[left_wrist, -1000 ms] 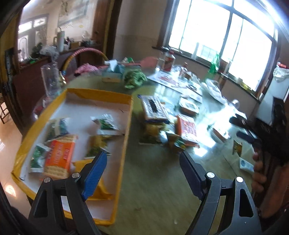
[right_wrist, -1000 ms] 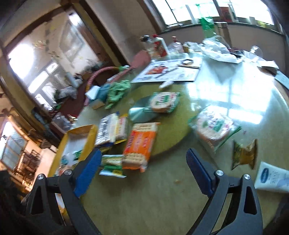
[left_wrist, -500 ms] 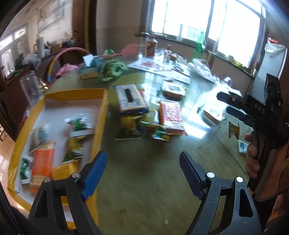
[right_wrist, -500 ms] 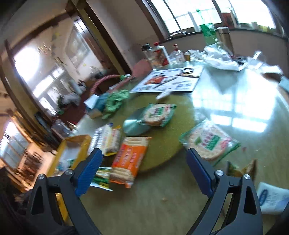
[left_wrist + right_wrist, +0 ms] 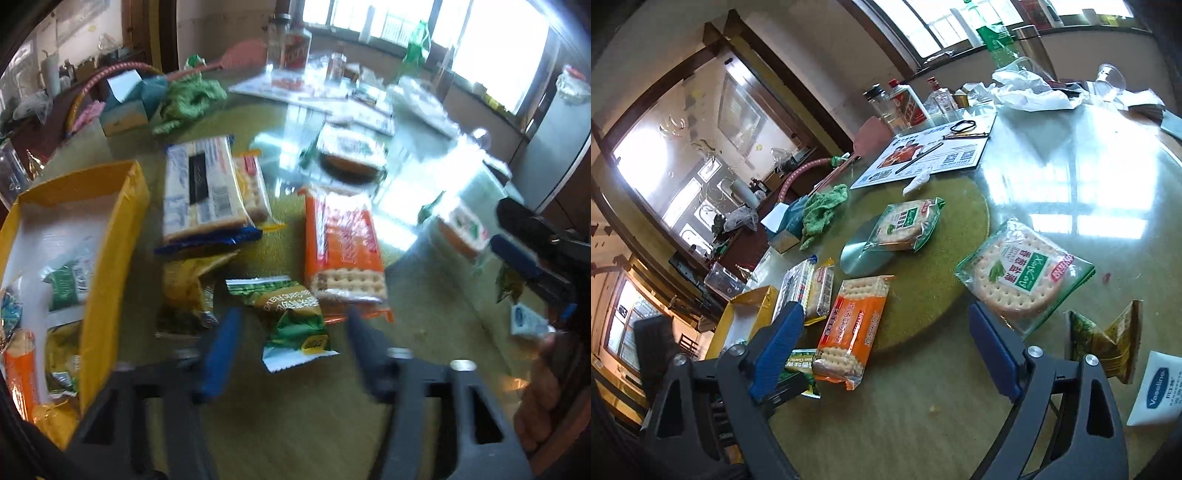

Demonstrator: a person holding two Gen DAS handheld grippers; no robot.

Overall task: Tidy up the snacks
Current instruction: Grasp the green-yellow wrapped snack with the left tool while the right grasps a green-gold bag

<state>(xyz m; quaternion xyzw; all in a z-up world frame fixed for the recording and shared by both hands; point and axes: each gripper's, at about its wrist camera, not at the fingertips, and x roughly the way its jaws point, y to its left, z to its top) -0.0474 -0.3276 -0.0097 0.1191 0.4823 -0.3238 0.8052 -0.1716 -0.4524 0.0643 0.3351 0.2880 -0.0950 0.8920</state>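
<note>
Since the earlier frame, the left gripper (image 5: 291, 343) has travelled from over the yellow tray (image 5: 110, 258) to the loose snacks on the table (image 5: 295, 424), and it now sits lower and closer to them. Its jaws have just been closing and stand visibly narrower than before. A small green snack packet (image 5: 295, 317) lies between the blue pads (image 5: 221, 350), but a gap shows on each side, so the pads do not press on it; the left gripper is released. The left view is motion-blurred.

The yellow tray, previously filling the left half of the left view, now occupies only its left edge, with several packets visible inside it. An orange cracker pack (image 5: 341, 251) lies just beyond the green packet, touching or overlapping its far end. A blue-and-white cracker pack (image 5: 207, 192) lies between the orange pack and the tray. A yellow-green packet (image 5: 184, 295) lies just left of the green packet.

The right gripper (image 5: 886, 354) has come slightly lower and nearer the table than before. Its jaws stand wide apart with nothing between them; it is released. In the right view, a round cracker pack (image 5: 1019, 277) lies just beyond its right finger. A second round cracker pack (image 5: 905, 225) rests farther out, partly on a silver disc (image 5: 857, 258). A white Vaseline sachet (image 5: 1156, 387) lies at the right edge.
</note>
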